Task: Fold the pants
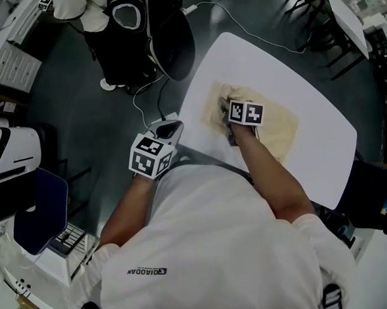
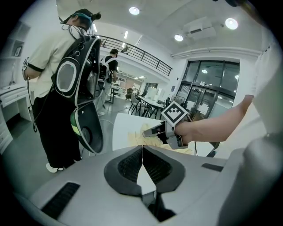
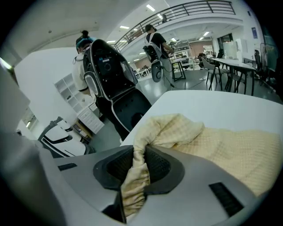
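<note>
On the white worktop (image 1: 305,77), pale yellow pants (image 1: 278,125) lie as a flat oblong.
The cloth is waffle-textured. In the head view its long axis runs from a bunched end at upper left down to lower right, close to the worktop's near edge. The right gripper (image 3: 140,154) has its jaws clamped on a gathered strip of that bunched end. The left gripper (image 2: 142,154) hangs beside the worktop, jaws together, holding nothing.

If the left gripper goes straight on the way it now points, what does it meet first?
Probably the near edge of the table, just before the pants; depth is hard to judge.
</note>
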The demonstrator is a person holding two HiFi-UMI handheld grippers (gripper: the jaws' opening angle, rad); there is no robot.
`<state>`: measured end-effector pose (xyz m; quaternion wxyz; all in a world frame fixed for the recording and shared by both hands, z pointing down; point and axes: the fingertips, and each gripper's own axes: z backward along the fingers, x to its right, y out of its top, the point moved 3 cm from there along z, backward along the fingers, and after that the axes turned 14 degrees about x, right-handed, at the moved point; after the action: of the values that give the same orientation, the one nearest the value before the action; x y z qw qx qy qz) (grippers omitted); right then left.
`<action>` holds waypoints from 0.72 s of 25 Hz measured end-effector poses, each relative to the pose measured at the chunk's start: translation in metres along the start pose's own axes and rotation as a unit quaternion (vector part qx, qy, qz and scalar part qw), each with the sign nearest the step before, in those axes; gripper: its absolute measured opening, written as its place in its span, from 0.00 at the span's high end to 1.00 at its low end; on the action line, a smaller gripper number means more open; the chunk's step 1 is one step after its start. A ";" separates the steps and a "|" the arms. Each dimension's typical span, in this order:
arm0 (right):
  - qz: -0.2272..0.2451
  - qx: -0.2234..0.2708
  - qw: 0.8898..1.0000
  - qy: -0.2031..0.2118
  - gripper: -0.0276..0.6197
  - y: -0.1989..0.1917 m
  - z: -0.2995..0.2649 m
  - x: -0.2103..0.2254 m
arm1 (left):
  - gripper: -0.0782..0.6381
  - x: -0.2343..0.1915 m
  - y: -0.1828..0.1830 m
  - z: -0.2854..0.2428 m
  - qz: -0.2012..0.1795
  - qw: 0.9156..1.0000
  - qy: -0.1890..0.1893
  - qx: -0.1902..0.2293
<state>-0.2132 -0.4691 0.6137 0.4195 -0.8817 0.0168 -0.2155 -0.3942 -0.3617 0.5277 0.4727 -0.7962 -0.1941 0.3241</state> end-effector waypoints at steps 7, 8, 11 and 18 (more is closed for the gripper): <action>0.013 -0.050 0.999 -0.003 0.79 -0.033 -0.029 0.000 | 0.85 -0.001 -0.001 0.006 0.000 1.000 0.004 -0.001; 0.013 -0.055 0.998 -0.003 0.79 -0.038 -0.031 0.000 | 0.85 0.000 0.000 0.007 0.000 1.000 0.004 -0.002; 0.014 -0.065 0.998 -0.003 0.77 -0.048 -0.036 -0.001 | 0.85 -0.001 0.000 0.009 -0.001 1.000 0.004 -0.005; 0.026 -0.078 0.997 0.000 0.74 -0.053 -0.045 -0.002 | 0.85 -0.002 -0.006 0.013 0.002 1.000 0.007 -0.012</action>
<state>-0.2407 -0.4674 0.6771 0.3550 -0.9108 0.0566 -0.2029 -0.4047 -0.3514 0.5290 0.4644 -0.8043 -0.1931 0.3166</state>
